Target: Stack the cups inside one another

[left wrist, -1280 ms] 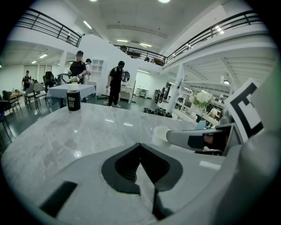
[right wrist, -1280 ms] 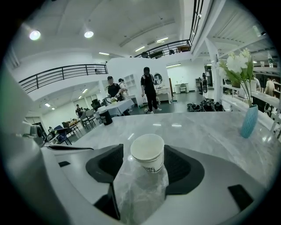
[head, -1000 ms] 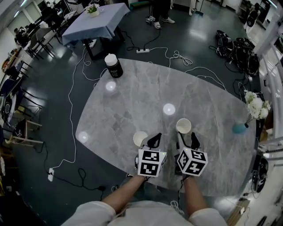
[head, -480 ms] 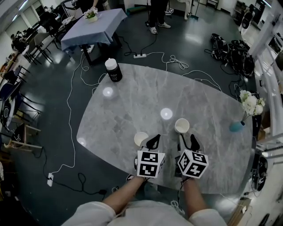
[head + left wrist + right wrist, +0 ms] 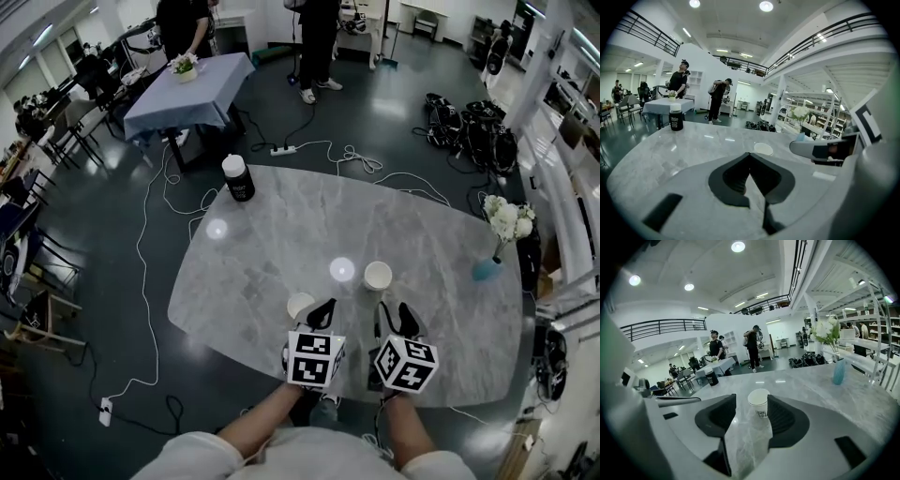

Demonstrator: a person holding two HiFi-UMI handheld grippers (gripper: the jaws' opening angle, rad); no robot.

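cup at right stands ungripped ahead of right gripper, its wide jaws just narrowed slightly, grasp probably starting; left gripper jaws together, empty.

Head view steeply down over the table; both gripper views low along the same top

Ceiling lamps glare on the tabletop; fisheye edges seem dark.
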